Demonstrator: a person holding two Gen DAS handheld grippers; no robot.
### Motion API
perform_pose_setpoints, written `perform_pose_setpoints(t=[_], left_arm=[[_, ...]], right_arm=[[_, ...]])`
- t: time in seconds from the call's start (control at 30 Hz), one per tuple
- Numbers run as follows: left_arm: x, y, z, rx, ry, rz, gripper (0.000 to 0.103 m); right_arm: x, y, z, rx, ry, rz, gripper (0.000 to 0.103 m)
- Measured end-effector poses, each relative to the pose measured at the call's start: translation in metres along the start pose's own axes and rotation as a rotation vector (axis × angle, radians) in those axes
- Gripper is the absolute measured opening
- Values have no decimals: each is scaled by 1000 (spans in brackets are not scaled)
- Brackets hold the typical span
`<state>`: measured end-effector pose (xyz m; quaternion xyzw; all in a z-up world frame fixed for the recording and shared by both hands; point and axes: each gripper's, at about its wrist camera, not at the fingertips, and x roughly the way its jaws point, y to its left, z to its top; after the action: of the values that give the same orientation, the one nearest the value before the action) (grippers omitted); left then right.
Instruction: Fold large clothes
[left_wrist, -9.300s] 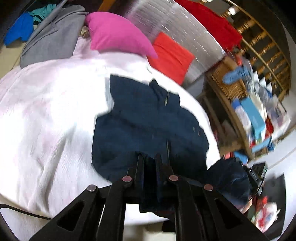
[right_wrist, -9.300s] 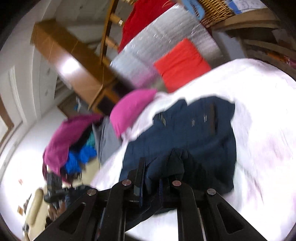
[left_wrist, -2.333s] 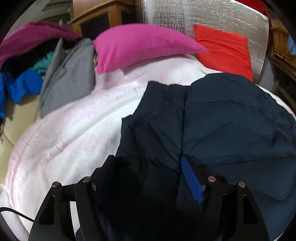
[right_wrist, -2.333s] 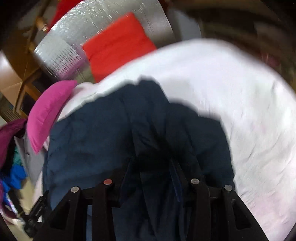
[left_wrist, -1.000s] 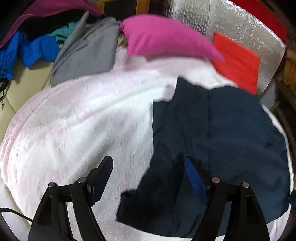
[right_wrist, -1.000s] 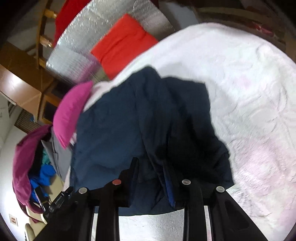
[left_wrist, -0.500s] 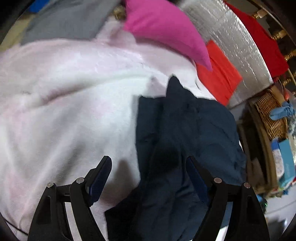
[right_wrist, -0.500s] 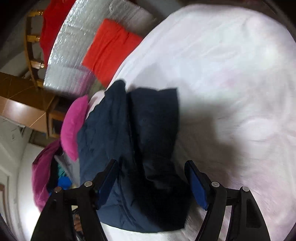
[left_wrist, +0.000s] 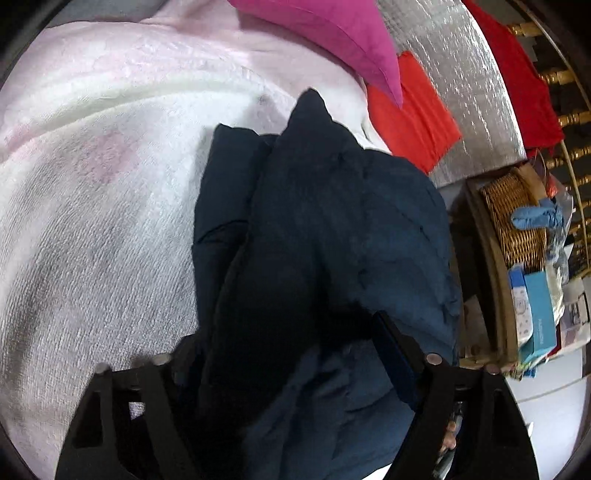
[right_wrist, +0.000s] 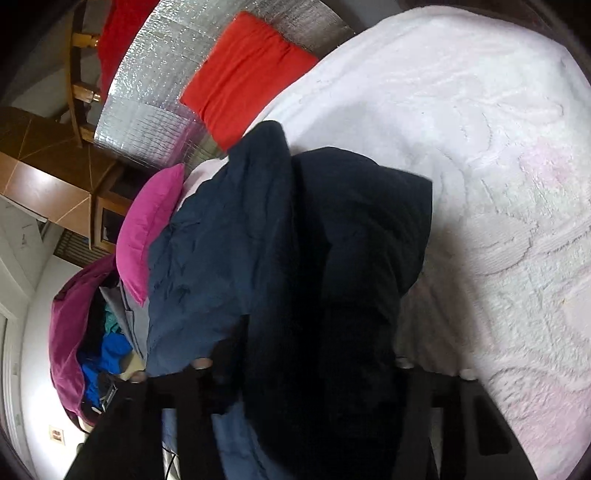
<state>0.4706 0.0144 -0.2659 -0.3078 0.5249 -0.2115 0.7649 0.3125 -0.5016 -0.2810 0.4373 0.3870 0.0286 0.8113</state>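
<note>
I am bringing both tools down onto the navy garment (left_wrist: 332, 229), which is lying in a long folded bundle on the white bed cover (left_wrist: 92, 192), its far end reaching toward the pink pillow (left_wrist: 332, 33) and the red cushion (left_wrist: 410, 114). A second ago both views were showing the garment from higher up, with my tools clear above it and more of the cover visible around it; now dark fabric is filling the lower half of both wrist views. The left tool (left_wrist: 291, 354) is narrowing from a wide spread, with a thick ridge of the cloth sitting between its two sides. I cannot tell from this view whether the pads are pressing on it yet. The right tool (right_wrist: 310, 365) is also closing, after springing wide half a second ago, and the darkest fold of the garment (right_wrist: 332, 258) is bulging up between its sides. Here too the contact is hidden by the cloth.

I am reading this as a regrasp: the last fold is already laid, the bundle is narrower than it was a couple of seconds ago, and I am now taking hold of the near end, probably to double it toward the pillow.
</note>
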Motion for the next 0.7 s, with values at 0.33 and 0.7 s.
perform_pose_setpoints(t=[0.33, 0.7], left_arm=[[-36, -18, -18, 46, -65, -75, 27], [-68, -13, -50, 11, -118, 204, 66]], right_arm=[[-56, 38, -14, -98, -133, 1, 32], [-89, 5, -13, 32, -131, -114, 64]])
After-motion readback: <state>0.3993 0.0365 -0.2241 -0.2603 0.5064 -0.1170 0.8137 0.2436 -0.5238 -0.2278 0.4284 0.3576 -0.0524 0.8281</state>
